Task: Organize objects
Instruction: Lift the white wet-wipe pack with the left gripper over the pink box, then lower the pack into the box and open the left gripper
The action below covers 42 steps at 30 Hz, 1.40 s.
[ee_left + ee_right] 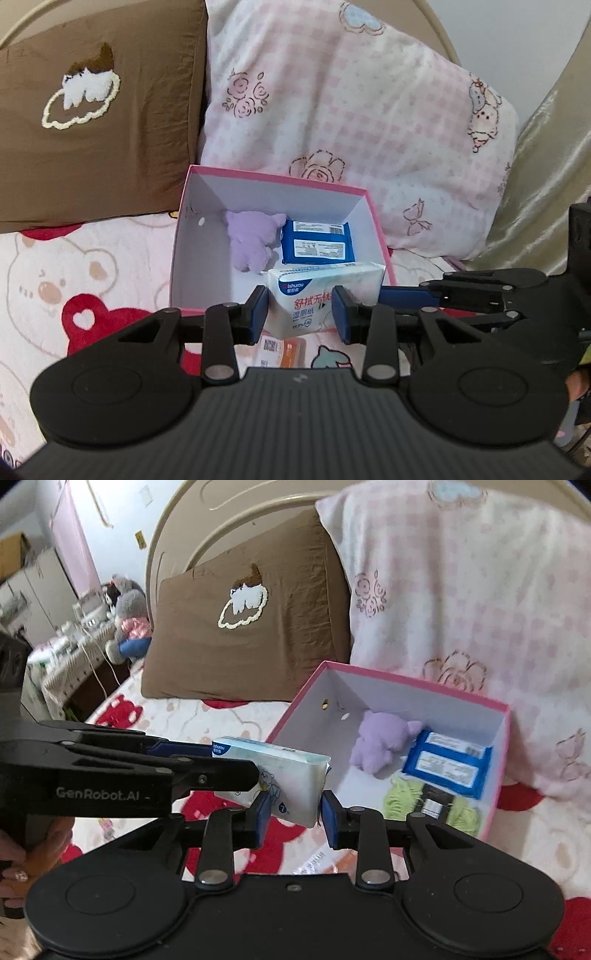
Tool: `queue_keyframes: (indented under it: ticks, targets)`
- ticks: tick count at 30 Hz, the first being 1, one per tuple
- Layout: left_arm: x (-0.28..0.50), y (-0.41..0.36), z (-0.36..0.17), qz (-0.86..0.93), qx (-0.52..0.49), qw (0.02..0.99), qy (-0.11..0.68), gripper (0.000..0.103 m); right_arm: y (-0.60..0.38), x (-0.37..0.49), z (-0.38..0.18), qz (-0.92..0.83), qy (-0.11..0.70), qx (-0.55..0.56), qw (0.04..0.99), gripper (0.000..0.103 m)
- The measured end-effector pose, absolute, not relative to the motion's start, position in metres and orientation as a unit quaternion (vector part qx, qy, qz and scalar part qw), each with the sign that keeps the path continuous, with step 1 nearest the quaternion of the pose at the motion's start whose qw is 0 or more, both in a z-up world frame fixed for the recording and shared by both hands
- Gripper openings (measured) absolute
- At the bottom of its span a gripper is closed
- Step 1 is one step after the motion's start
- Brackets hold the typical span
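Note:
A white wet-wipe pack (pixel 317 295) (pixel 280 775) is held above the near edge of a pink box (pixel 192 206) (pixel 498 768) on the bed. My left gripper (pixel 300 312) grips its sides, and my right gripper (pixel 291 814) also closes on its end; each gripper shows in the other's view. Inside the box lie a purple plush toy (pixel 253 236) (pixel 380 742), a blue wipe pack (pixel 317 242) (pixel 447 762) and a green item with a dark label (pixel 432 806).
A brown pillow (pixel 96 122) (pixel 251 627) and a pink checked pillow (pixel 351 110) (pixel 480 590) stand behind the box. An orange-white packet (pixel 284 352) lies on the bear-print blanket under the grippers. A cluttered side table (pixel 74 646) stands far left.

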<state>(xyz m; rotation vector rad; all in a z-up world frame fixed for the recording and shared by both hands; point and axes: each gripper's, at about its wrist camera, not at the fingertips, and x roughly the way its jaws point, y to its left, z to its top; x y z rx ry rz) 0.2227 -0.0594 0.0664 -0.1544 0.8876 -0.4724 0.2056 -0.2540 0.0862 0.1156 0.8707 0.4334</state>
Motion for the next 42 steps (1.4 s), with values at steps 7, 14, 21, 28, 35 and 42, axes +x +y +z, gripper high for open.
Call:
queue_keyframes:
  ticks: [7,14,21,28,35,42]
  targets:
    - [0.272,-0.07,0.031,-0.213,-0.082,0.859,0.458,0.035,-0.267,0.245,0.051,0.208,0.43,0.089,0.874,0.035]
    - [0.317,-0.082,-0.022,-0.197,-0.083,0.83,0.515,0.033,-0.272,0.287,0.001,0.198,0.464,0.087,0.859,0.034]
    - [0.337,-0.078,-0.052,-0.197,-0.094,0.83,0.513,0.031,-0.275,0.317,-0.029,0.196,0.492,0.087,0.844,0.034]
    - [0.354,-0.085,-0.066,-0.182,-0.06,0.816,0.545,0.033,-0.276,0.334,-0.058,0.192,0.511,0.123,0.829,0.034]
    - [0.364,-0.089,-0.077,-0.164,-0.056,0.809,0.561,0.033,-0.263,0.341,-0.071,0.167,0.536,0.11,0.82,0.034]
    - [0.369,-0.092,-0.089,-0.153,-0.062,0.8,0.577,0.031,-0.251,0.348,-0.075,0.138,0.551,0.084,0.818,0.034]
